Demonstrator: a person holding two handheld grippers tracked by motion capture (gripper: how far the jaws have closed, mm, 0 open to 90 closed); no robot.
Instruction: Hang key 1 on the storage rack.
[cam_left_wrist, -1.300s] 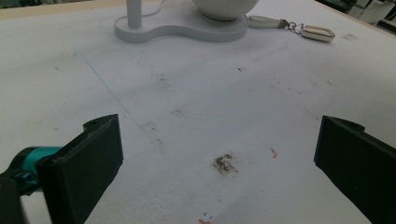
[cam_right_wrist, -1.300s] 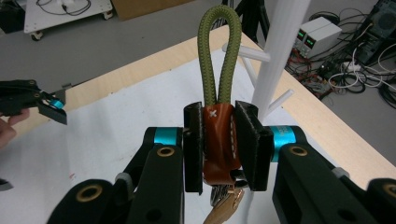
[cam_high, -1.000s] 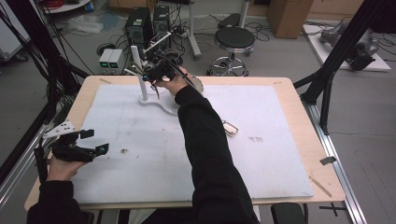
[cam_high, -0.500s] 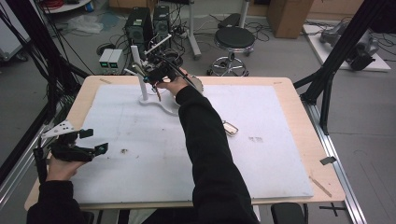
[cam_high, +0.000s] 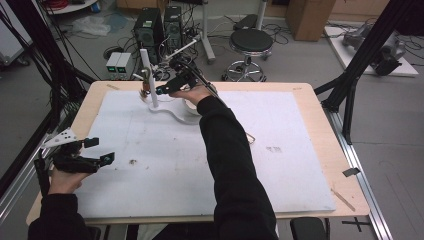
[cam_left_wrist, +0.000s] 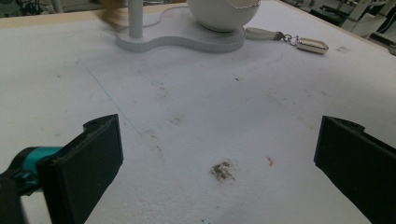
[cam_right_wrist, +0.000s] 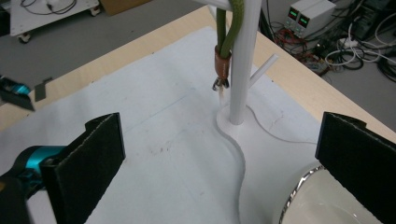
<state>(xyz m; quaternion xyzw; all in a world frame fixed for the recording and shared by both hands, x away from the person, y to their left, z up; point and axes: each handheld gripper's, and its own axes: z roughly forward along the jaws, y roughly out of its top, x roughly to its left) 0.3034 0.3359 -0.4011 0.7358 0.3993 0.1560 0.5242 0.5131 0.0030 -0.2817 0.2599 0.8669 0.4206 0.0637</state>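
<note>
A white stand (cam_high: 150, 95) with an upright post (cam_right_wrist: 243, 70) stands at the table's far left. From a peg on it hangs a green cord with a brown sleeve and a metal clasp (cam_right_wrist: 223, 51), which swings free beside the post. My right gripper (cam_high: 159, 90) hovers just right of the post; its jaws have just been opening and now stand wide, with nothing between them (cam_right_wrist: 224, 163). The white bowl (cam_right_wrist: 317, 200) on the stand's base lies under my right hand. Near the front left edge my left gripper (cam_high: 101, 150) is open and empty (cam_left_wrist: 219, 158).
A small metal key fob on a pale strap (cam_left_wrist: 299, 41) lies on the white mat (cam_high: 165, 165) right of the bowl, close to my right forearm. Brown stains (cam_left_wrist: 223, 170) mark the mat in front of the left gripper. Beyond the table stand a stool (cam_high: 252, 42) and electronics.
The right gripper's jaws have opened beside the post, and the green cord now hangs from the stand on its own. Both hands have stayed nearly in place.
</note>
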